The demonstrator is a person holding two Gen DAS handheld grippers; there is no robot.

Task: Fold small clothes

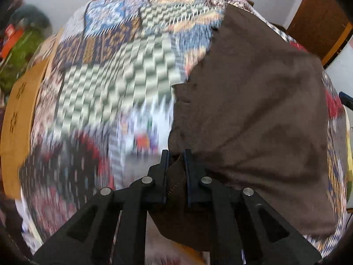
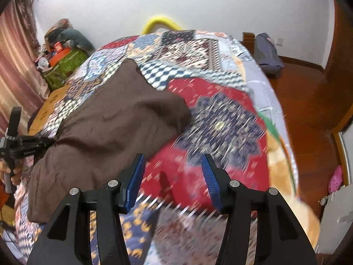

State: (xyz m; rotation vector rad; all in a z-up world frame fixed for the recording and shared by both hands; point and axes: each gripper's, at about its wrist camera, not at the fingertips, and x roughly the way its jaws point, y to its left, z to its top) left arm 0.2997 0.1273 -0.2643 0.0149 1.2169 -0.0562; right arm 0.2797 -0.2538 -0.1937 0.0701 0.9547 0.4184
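A brown garment (image 1: 253, 114) lies spread on a patchwork quilt (image 1: 114, 84) that covers a bed. My left gripper (image 1: 176, 154) is shut on a hemmed edge of the brown garment, and the cloth bunches between its pads. In the right wrist view the same brown garment (image 2: 110, 128) lies to the left, with the left gripper (image 2: 49, 142) pinching its left edge in a person's hand. My right gripper (image 2: 173, 161) hangs open above the red part of the quilt (image 2: 198, 92), just right of the garment, with nothing between its blue pads (image 2: 134, 181).
A wooden bed frame (image 1: 17, 114) runs along the left side. A heap of green and orange things (image 2: 64, 61) stands by the curtain. A wooden floor (image 2: 308, 101) lies to the right, with a grey bag (image 2: 267, 53) and a pink shoe (image 2: 335, 178) on it.
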